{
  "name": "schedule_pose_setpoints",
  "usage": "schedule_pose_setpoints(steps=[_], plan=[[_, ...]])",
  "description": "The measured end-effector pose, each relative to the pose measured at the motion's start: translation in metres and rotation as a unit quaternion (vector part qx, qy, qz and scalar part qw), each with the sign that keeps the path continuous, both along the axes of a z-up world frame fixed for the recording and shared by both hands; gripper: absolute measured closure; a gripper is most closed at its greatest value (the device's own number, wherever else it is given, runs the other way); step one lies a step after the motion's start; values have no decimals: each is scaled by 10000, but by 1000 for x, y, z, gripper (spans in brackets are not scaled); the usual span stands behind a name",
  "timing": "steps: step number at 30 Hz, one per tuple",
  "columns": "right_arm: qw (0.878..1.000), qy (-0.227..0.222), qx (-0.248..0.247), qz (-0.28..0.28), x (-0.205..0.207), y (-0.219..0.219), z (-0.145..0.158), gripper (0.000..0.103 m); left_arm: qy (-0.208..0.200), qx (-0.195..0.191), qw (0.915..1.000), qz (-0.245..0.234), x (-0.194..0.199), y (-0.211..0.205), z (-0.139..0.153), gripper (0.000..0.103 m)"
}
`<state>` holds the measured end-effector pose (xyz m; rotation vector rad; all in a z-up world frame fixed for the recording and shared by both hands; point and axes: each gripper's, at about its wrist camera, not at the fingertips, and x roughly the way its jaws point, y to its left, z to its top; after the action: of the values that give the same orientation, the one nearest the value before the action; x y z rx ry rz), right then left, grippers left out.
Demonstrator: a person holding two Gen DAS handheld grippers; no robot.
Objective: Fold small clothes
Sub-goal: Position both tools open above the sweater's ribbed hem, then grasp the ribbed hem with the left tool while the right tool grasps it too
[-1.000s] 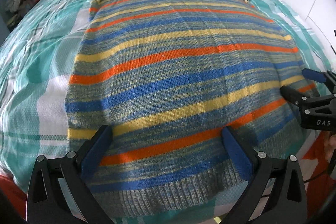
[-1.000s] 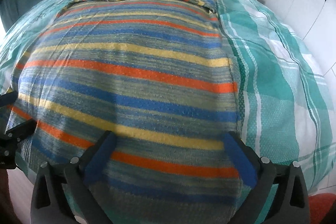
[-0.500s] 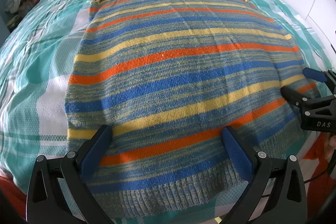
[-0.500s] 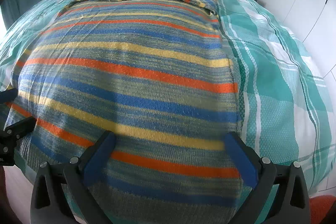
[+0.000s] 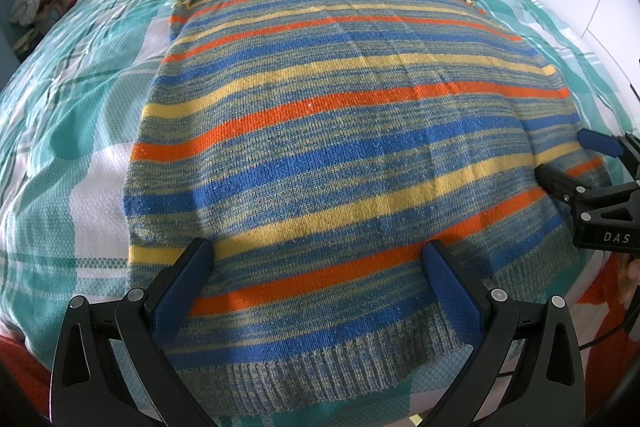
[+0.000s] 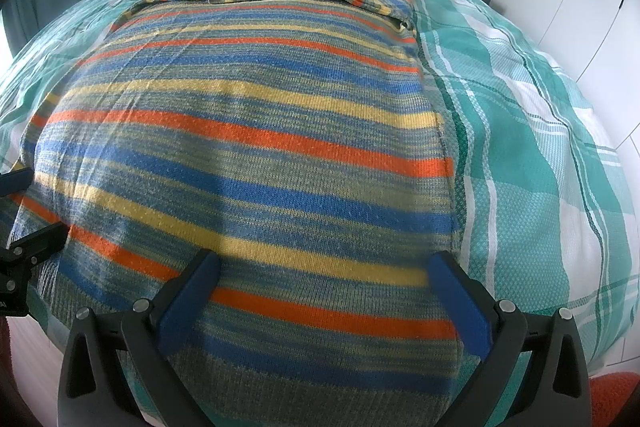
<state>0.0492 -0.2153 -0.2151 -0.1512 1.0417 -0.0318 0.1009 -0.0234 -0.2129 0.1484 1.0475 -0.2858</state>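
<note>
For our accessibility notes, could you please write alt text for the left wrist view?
A striped knit sweater in blue, orange, yellow and grey lies flat on a teal plaid bedspread, its ribbed hem nearest the camera. The open left gripper frames the hem, and the right gripper, also open, enters from the right edge.

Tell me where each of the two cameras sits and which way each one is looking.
Left wrist: on the left gripper, near the sweater's ribbed hem, facing up the bed; own open fingers frame the bottom, the right gripper enters at right.
Right wrist: on the right gripper, over the sweater's right side, facing the same way; own open fingers show, the left gripper at left.
Shared: the sweater, the checked bed cover, each other's gripper.
</note>
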Motion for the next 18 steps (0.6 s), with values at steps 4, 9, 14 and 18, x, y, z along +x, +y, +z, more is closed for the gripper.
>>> schedule_pose_setpoints(steps=[4, 9, 14, 18], plan=[[10000, -1, 0, 2, 0, 0, 0, 1, -6, -3, 10000, -1, 0, 0, 0, 0], [10000, 3, 6, 4, 0, -1, 0, 1, 12, 8, 10000, -35, -1, 0, 0, 0], [9998, 160, 92, 21, -2, -2, 2, 1, 338, 104, 9993, -114, -3, 4, 3, 0], [9990, 397, 168, 71, -8, -4, 2, 1, 674, 344, 9968, -261, -13, 8, 1, 0]])
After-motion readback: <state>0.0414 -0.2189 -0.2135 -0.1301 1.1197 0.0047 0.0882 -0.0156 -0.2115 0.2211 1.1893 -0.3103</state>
